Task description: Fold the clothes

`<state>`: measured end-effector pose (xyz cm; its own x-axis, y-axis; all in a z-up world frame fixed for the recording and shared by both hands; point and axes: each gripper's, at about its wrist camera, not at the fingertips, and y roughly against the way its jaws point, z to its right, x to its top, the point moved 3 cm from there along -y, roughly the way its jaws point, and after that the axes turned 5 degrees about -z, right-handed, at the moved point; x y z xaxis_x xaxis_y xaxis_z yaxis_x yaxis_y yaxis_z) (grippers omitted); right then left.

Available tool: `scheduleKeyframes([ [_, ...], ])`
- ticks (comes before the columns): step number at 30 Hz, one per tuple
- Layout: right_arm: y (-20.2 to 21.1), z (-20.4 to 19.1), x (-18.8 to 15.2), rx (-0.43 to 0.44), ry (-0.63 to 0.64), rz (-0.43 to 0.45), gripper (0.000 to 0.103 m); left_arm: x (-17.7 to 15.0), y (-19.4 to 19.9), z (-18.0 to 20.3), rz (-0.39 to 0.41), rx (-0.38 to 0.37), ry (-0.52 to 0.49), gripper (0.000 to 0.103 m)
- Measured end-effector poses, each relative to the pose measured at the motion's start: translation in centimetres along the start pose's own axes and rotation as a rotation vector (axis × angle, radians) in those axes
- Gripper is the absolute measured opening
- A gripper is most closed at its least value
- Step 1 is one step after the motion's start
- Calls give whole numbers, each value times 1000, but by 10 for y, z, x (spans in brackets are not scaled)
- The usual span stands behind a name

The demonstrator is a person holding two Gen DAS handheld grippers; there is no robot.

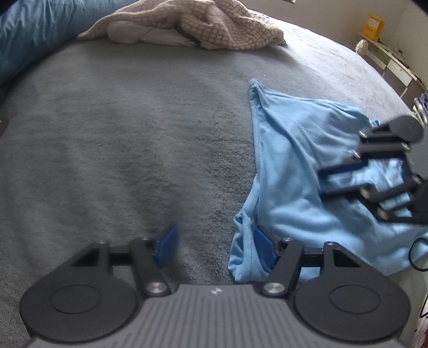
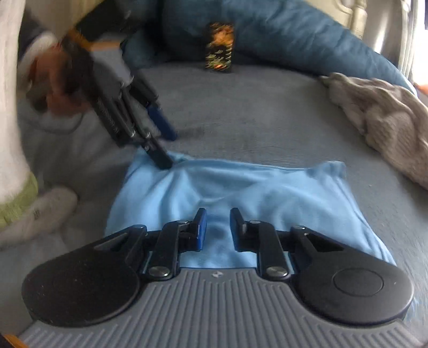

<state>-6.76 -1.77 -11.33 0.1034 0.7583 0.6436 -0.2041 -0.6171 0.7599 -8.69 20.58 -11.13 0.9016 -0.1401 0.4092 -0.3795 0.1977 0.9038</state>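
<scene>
A light blue garment point(image 1: 307, 174) lies crumpled on the grey bed cover point(image 1: 120, 147), at the right of the left wrist view. My left gripper point(image 1: 215, 246) stands open at the garment's near left edge: its right finger point(image 1: 263, 247) touches the cloth, while the left one is over bare cover. From the right wrist view the same garment point(image 2: 267, 192) spreads out ahead, and the left gripper point(image 2: 168, 148) has one fingertip on its far left corner. My right gripper point(image 2: 218, 227) hovers low over the near edge with a narrow gap between its pads, no fold visibly pinched.
A beige checked blanket point(image 1: 214, 24) and a pale grey garment point(image 1: 149, 36) lie at the far side. A blue duvet point(image 2: 294, 34) borders the bed, with a dark patterned box point(image 2: 219, 46) against it. A grey knit point(image 2: 388, 120) lies right. A person's socked foot point(image 2: 40, 211) rests left.
</scene>
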Motion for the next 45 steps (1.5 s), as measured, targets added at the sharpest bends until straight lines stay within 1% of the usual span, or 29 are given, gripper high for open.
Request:
scheduleKeyframes([
  [1, -3, 7, -3, -36, -9, -24, 16, -1, 0, 1, 2, 1, -8, 65],
  [4, 11, 57, -16, -160, -179, -52, 16, -2, -1, -1, 6, -11, -3, 65],
  [6, 29, 90, -22, -284, -288, -54, 18, -3, -2, -4, 5, -24, 11, 65],
  [7, 35, 100, -23, -318, -322, -52, 18, -3, -2, -5, 4, -28, 12, 65],
  [8, 39, 103, -21, -317, -348, -38, 18, -4, -3, -5, 3, -29, 9, 65],
  [9, 38, 99, -16, -292, -364, -20, 18, -4, -3, -6, 1, -29, 5, 65],
  [10, 32, 88, -9, -248, -351, -5, 18, -5, -4, -5, 0, -27, 1, 65],
  [12, 12, 56, 6, -136, -261, 12, 18, -7, -6, -4, 0, -23, -8, 65],
  [15, -14, 7, 23, -23, -123, 16, 16, -10, -7, -4, 4, -18, -12, 66],
  [18, -25, 21, 17, -89, -124, -7, 16, -11, -7, -3, 6, -19, -18, 66],
  [20, -20, 58, 6, -164, -256, -5, 15, -12, -6, -5, 6, -23, -13, 66],
  [23, 0, 99, 0, -272, -392, 22, 17, -10, -8, -4, 5, -27, -9, 66],
  [24, 4, 100, 1, -262, -409, 36, 17, -10, -9, -3, 5, -26, -11, 66],
  [25, 2, 95, 5, -232, -405, 47, 17, -9, -9, -3, 5, -24, -13, 66],
  [27, -15, 70, 15, -131, -334, 61, 17, -9, -9, -3, 4, -22, -16, 66],
  [31, -41, 38, 27, -60, -212, 41, 15, -10, -9, -3, 5, -18, -19, 66],
  [34, -35, 88, 17, -184, -396, 39, 15, -11, -8, -4, 8, -20, -11, 66],
  [35, -32, 104, 14, -226, -457, 38, 17, -11, -8, -4, 8, -22, -9, 66],
  [36, -30, 119, 10, -264, -515, 39, 17, -11, -8, -4, 8, -24, -9, 66],
  [37, -23, 124, 11, -249, -528, 61, 17, -11, -8, -5, 8, -26, -10, 66],
  [39, -24, 113, 22, -167, -469, 93, 18, -11, -8, -5, 7, -30, -13, 66],
  [41, -32, 95, 32, -59, -394, 89, 15, -11, -8, -6, 6, -32, -17, 66],
  [42, -41, 93, 36, -40, -383, 70, 15, -11, -8, -5, 7, -32, -20, 66],
  [43, -50, 93, 40, -25, -373, 51, 15, -12, -8, -4, 9, -31, -23, 66],
  [44, -60, 102, 37, -61, -391, 25, 15, -12, -7, -4, 11, -32, -23, 66],
  [45, -68, 121, 35, -100, -438, 7, 14, -12, -7, -4, 13, -33, -22, 66],
])
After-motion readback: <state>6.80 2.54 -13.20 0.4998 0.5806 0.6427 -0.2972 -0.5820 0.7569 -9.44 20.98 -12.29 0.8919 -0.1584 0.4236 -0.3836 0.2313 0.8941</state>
